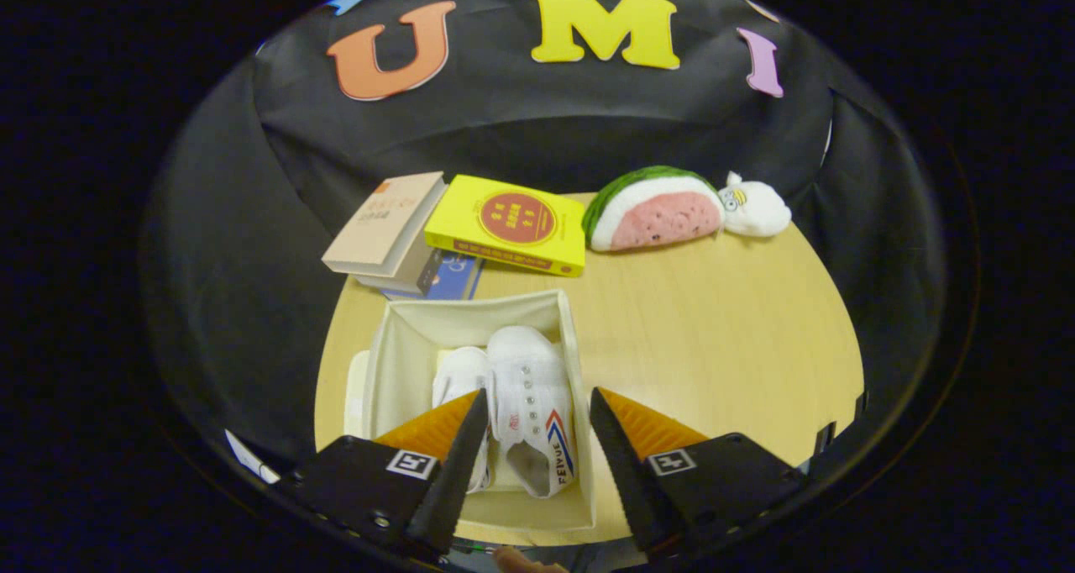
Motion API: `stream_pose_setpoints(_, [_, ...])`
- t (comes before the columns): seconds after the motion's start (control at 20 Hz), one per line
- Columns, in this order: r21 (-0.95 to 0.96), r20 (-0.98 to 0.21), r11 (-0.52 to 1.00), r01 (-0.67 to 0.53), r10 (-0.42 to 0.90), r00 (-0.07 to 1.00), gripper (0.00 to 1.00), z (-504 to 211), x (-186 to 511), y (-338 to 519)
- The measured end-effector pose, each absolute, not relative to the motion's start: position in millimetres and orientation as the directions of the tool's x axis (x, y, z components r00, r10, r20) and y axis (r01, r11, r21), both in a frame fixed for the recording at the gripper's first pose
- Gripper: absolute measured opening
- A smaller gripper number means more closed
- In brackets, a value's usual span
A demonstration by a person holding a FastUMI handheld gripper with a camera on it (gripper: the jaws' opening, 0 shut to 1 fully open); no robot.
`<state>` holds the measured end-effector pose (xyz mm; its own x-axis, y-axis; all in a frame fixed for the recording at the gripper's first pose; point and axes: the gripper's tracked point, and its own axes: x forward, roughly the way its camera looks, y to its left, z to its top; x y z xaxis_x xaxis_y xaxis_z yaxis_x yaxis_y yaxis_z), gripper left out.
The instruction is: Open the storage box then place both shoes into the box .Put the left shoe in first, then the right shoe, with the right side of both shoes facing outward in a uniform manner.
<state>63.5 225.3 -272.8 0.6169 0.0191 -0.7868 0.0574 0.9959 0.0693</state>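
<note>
**Operator A:** Report gripper status.

**Operator B:** The hand-held gripper (537, 405) is above the near edge of the round pale wooden table (714, 321). Its fingers stand wide apart and grip nothing. The gap between the fingertips frames the box contents below.

**Operator A:** Location of the storage box?

**Operator B:** The open cream fabric storage box (470, 312) sits on the table, just beyond and beneath the fingers, its top fully open. The cream flat panel (357, 392) lies beside its left wall.

**Operator A:** Shoes?

**Operator B:** Both are inside the box, side by side and touching. The white canvas sneaker with red and blue side stripes (533, 405) lies nearer the right wall, stripes facing that wall. The second white canvas sneaker (460, 375) lies left of it, partly hidden by the left finger.

**Operator A:** Other items?

**Operator B:** Beyond the box: a beige book (386, 224), a yellow book (508, 224), a blue book (453, 277) beneath them, a watermelon-slice plush toy (655, 212), and a small white plush toy (756, 207).
</note>
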Motion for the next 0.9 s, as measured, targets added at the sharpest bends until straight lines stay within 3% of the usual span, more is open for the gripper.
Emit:
stream_pose_setpoints(0.05, [0.051,-0.751,0.998,0.041,0.011,0.661,0.84,-255.0,62.6,219.1])
stream_pose_setpoints(0.15, [0.012,-0.667,1.000,0.024,-0.010,0.745,0.89,-213.7,64.7,204.9])
stream_pose_setpoints(0.4, [0.008,-0.450,0.999,0.033,-0.026,0.893,0.97,-125.0,29.1,162.8])
stream_pose_setpoints(0.9, [0.028,-0.145,1.000,0.001,0.003,0.989,0.96,-9.2,-71.7,91.1])
